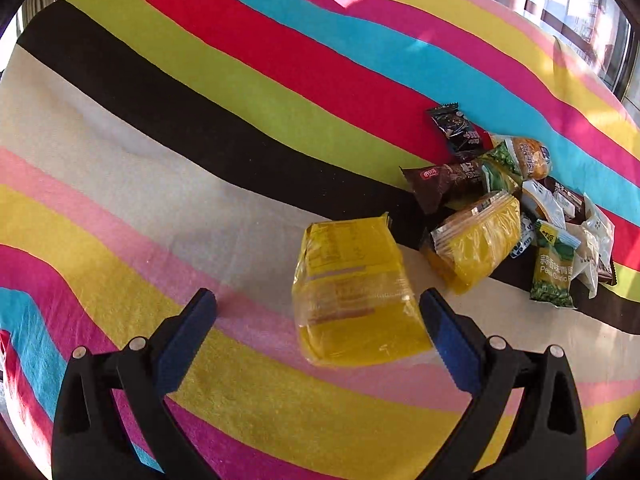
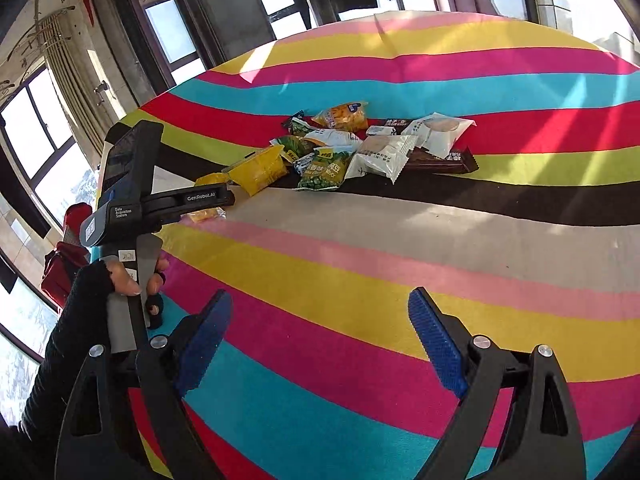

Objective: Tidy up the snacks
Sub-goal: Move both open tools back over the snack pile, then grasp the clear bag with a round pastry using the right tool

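Note:
A yellow snack packet (image 1: 356, 292) lies on the striped cloth between the fingers of my left gripper (image 1: 316, 296), close to the right pad (image 1: 444, 332) and well clear of the left one. That gripper is open. A pile of snack packets (image 1: 520, 208) sits just beyond it to the right: yellow, green pea, brown, black and white wrappers. In the right wrist view the same pile (image 2: 360, 148) lies mid-table. My right gripper (image 2: 320, 300) stands open over bare cloth with nothing between its fingers. The left gripper (image 2: 224, 200) shows at the left, partly covering the yellow packet (image 2: 206, 214).
A striped tablecloth (image 2: 360, 264) covers the whole table. A hand in a black fingerless glove (image 2: 100, 280) holds the left gripper's handle. A red bag (image 2: 60, 268) sits beyond the table's left edge. Windows and a radiator line the far walls.

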Action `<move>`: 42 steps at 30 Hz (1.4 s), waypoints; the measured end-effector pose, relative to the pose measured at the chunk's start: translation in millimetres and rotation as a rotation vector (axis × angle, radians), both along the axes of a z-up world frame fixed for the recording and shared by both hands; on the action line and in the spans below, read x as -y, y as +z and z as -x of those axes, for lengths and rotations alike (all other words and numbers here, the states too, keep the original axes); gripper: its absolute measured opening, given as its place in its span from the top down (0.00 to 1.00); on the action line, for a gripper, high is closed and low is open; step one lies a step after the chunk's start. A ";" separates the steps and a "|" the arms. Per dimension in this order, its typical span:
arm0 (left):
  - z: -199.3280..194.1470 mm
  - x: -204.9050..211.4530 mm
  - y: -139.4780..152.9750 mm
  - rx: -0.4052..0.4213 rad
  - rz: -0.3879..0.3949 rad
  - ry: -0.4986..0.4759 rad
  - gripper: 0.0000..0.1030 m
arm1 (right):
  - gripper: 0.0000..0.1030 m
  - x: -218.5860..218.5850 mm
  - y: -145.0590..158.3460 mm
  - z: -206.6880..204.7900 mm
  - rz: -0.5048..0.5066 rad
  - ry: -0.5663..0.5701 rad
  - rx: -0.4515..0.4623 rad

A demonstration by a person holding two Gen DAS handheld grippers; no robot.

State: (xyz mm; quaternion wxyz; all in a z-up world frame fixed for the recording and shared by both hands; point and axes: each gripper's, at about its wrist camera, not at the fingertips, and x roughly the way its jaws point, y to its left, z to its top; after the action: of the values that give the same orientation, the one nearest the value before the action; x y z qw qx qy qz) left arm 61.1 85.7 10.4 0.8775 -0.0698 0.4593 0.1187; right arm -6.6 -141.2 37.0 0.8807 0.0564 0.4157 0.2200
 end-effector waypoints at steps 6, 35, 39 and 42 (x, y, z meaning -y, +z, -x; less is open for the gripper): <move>-0.2 3.2 -1.6 -0.010 -0.020 0.003 0.01 | 0.17 -4.5 -15.9 -82.7 0.015 -0.123 -0.060; -1.4 1.5 -2.5 -0.009 -0.020 0.004 0.01 | 0.62 6.3 -0.7 -31.5 0.035 -0.071 0.069; -1.4 1.6 -2.0 -0.009 -0.019 0.002 0.01 | 0.62 24.4 0.6 4.9 -0.014 -0.075 0.050; 0.3 0.0 -1.5 0.001 -0.012 0.006 0.02 | 0.62 33.5 -2.5 19.6 -0.049 -0.089 0.037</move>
State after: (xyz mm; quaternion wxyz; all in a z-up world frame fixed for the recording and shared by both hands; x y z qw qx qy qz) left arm 60.8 85.7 9.0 0.8778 -0.0660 0.4579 0.1241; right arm -26.2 -174.6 34.5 0.8955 0.0924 0.3908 0.1918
